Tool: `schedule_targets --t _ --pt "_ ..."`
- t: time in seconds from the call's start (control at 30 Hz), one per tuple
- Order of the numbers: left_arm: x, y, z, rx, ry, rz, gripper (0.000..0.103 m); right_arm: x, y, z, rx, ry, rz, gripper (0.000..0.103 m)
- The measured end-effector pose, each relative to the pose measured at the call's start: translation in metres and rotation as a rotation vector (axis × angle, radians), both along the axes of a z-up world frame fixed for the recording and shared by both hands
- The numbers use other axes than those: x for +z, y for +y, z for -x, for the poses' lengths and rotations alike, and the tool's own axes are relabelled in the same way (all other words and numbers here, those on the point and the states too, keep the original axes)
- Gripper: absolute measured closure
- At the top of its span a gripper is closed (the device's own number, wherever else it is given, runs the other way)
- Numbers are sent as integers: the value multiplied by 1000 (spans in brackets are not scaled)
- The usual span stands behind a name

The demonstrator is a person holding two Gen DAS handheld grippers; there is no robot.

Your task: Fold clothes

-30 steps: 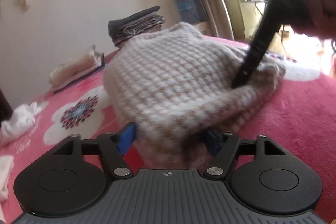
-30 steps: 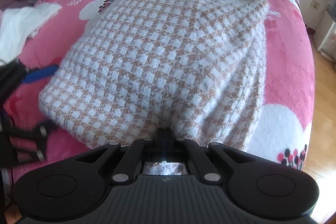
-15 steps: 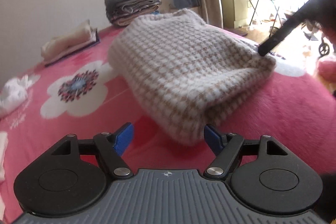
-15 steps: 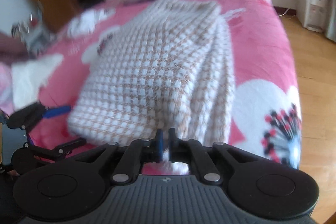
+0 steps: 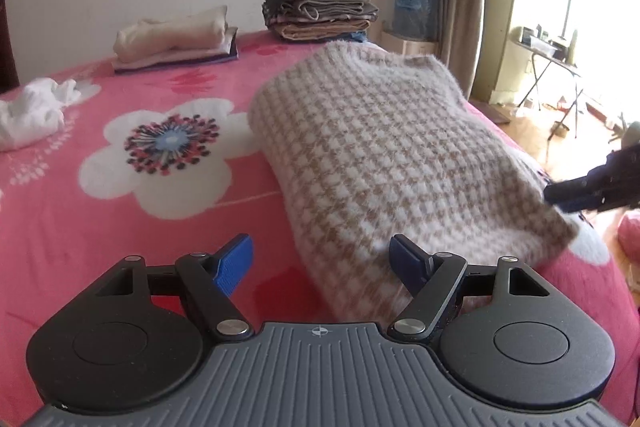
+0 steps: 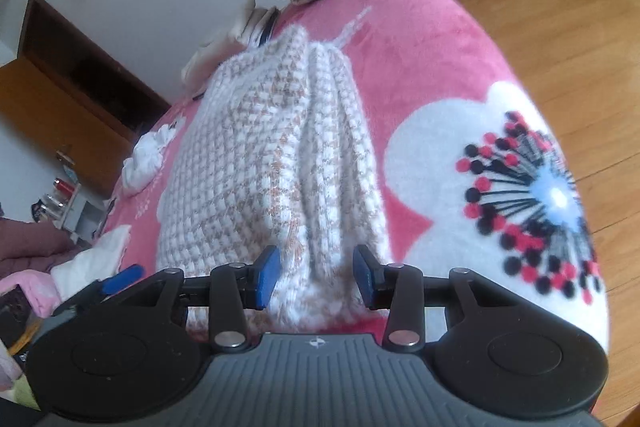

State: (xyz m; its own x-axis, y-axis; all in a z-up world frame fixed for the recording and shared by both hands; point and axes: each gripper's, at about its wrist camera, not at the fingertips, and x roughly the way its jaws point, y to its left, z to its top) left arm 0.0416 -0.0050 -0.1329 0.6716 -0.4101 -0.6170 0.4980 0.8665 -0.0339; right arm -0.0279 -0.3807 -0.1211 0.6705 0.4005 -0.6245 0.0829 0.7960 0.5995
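Note:
A folded beige-and-white houndstooth sweater lies on the pink flowered bedspread. My left gripper is open just in front of its near corner, with the fabric reaching between the blue fingers but not pinched. In the right wrist view the same sweater shows its stacked folded edge, and my right gripper stands open around that near end without clamping it. The right gripper's dark tip appears at the sweater's right edge in the left wrist view.
Folded dark and brown clothes and a cream pile sit at the bed's far edge by the wall. A crumpled white garment lies at left. The bed's edge drops to wooden floor on the right.
Both grippers let go of the sweater and drew back. The right gripper, shut on the fabric before, has opened. The sweater has settled flat on the bed.

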Motion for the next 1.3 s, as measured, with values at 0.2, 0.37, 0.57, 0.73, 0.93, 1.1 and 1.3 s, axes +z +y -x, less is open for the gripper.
schedule_targets --t 0.2,0.37,0.57,0.73,0.93,1.1,1.3 --pt "-4 -14 -2 -21 2 -7 27 3 20 -13 55 -10 103 66" --pt "0 -34 5 -71 -58 -52 28 8 28 -19 81 -33 179 87" --pt "-3 -52 12 -92 -129 -110 22 10 16 -16 64 -59 215 88" --pt "-10 -64 18 -42 -149 -164 20 21 20 -15 90 -107 284 88" --pt "-20 -88 30 16 -221 -263 17 2 13 -21 102 -56 286 73" --pt "-20 -87 31 23 -221 -261 17 48 23 2 88 -156 454 60" --pt "-18 -83 32 6 -226 -257 17 44 73 6 320 -251 574 82"
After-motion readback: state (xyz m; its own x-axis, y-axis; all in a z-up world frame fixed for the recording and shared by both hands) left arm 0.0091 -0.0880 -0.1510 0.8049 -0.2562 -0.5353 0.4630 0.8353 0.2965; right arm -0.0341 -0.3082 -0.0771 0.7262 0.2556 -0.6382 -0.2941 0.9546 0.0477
